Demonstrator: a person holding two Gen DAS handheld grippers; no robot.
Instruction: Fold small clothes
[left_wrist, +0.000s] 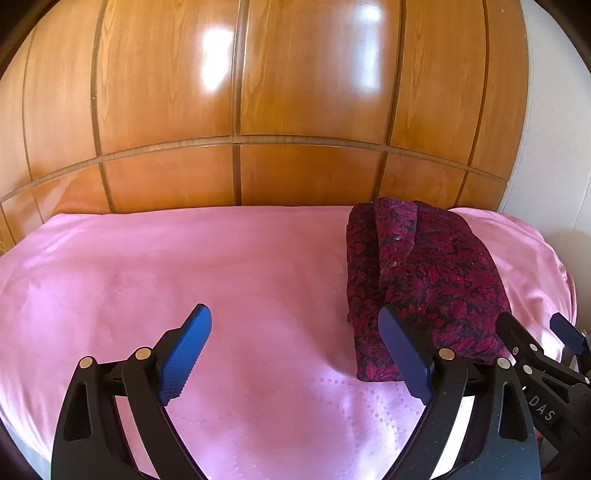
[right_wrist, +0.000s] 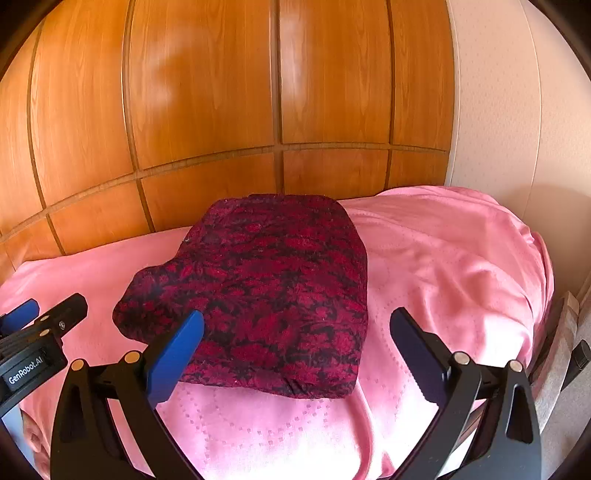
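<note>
A folded dark-red floral garment (right_wrist: 258, 291) is seen lying on a pink bedspread (right_wrist: 461, 266) before a wood-panelled wall (right_wrist: 221, 92). Both the left gripper (left_wrist: 295, 350) and right gripper (right_wrist: 297, 350) are held above the bedspread with jaws spread wide (nothing is clasped between the 2 blue pads of either).

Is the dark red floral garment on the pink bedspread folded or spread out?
Folded: the dark red floral garment lies as a compact, thick rectangle with layered edges.

A pink bedspread (left_wrist: 184, 266) lies below glossy wooden wall panels (left_wrist: 295, 92).
</note>
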